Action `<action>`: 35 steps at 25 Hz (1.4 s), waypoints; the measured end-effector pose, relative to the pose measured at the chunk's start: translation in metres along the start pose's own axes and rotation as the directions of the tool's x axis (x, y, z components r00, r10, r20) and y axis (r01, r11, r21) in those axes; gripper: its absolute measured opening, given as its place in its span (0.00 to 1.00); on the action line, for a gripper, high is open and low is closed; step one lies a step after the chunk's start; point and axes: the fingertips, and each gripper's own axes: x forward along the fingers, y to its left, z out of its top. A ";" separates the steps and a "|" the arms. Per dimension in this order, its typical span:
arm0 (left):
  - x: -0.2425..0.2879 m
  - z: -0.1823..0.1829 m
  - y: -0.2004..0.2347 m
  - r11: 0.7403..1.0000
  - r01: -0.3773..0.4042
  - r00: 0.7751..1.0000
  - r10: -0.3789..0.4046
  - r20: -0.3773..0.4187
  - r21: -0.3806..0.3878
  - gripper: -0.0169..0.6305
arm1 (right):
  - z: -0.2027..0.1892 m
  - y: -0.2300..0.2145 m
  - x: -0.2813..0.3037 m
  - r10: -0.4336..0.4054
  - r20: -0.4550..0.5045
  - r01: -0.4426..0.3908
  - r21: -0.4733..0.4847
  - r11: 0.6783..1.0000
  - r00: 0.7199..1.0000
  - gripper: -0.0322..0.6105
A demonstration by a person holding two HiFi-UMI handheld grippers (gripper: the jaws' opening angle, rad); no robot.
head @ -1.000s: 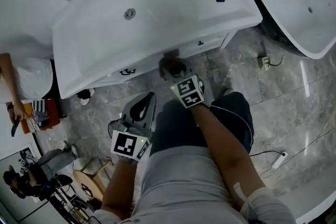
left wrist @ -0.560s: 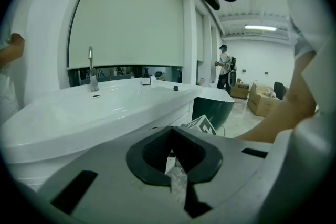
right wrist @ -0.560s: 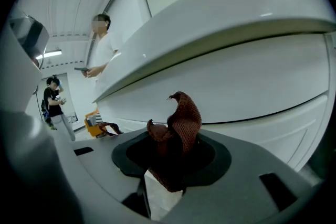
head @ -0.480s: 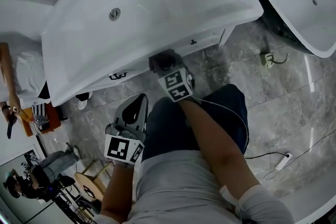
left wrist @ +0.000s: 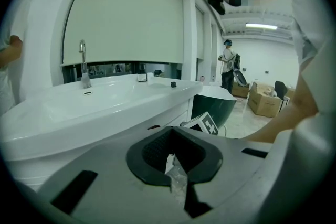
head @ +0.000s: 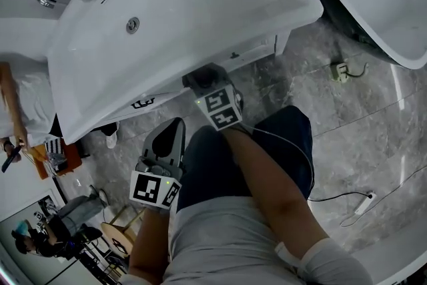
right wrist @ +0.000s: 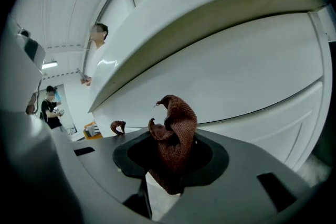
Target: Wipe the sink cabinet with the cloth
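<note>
Holding the cloth [right wrist: 176, 134] tight, your right gripper [head: 211, 83] has its fingers clamped on it. A brown bunch pokes out past the tips. That soft bunch is the part that should rub the sink cabinet [right wrist: 247, 81], not the hard fingers.

You are reaching to 12 o'clock from your lap. The right gripper is tucked under the front lip of the white sink [head: 200, 3]. The lip sticks out over the cabinet front, so I think you have to go in low like this. The cloth is right up by the white panel, but I cannot tell if it is touching.

Your left gripper [head: 172, 135] sits at 7 o'clock from the right one, over your leg. Its fingers are together and hold no cloth. A tiny shiny scrap sits where they meet, and I cannot tell what it is. I think this gripper waits back there to stay out of the way.

A dark handle [head: 142, 103] is at 9 o'clock from the cloth, so watch that the cloth does not catch on it.
</note>
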 end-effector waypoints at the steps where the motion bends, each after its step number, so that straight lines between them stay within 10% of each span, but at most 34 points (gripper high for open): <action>1: 0.003 0.001 -0.002 1.000 0.004 1.000 -0.004 -0.001 0.002 0.04 | 0.002 -0.005 -0.003 -0.001 0.002 0.001 0.009 1.000 1.000 0.26; 35: 0.082 0.031 -0.085 0.945 0.298 0.952 -0.285 -0.109 0.132 0.04 | 0.042 -0.210 -0.128 -0.361 0.100 0.332 0.224 0.916 0.927 0.25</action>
